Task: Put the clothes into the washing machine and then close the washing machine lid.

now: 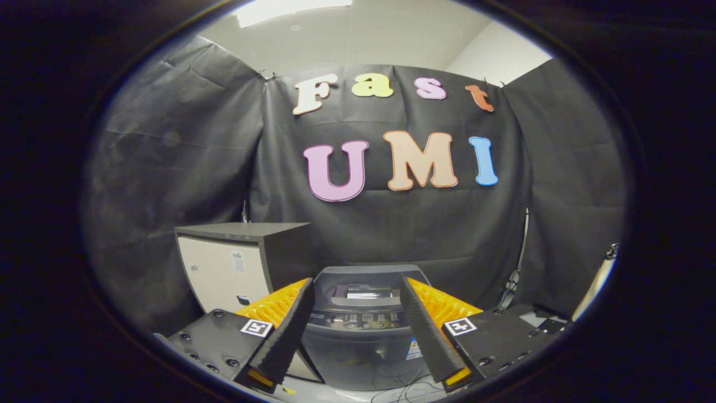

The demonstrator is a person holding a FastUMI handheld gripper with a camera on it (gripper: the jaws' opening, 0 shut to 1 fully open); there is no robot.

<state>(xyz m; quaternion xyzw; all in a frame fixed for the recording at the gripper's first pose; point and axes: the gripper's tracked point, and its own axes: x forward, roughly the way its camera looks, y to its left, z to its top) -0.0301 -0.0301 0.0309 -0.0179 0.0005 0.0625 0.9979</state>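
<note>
Looking along the gripper [353, 305], its two fingers stand spread with nothing between them, and one washing machine [361, 330] sits beyond them, framed in the gap, its lid [366, 282] seemingly lying flat and shut; no clothes can be made out. One pale cabinet [238, 266] stands just to the machine's left and loose cables [400, 389] trail at its foot, so any approach, I judge, should stay centred on the lid and clear of both.

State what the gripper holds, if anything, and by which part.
Nothing: the gripper is open, its fingers apart, with the washing machine beyond them.
</note>
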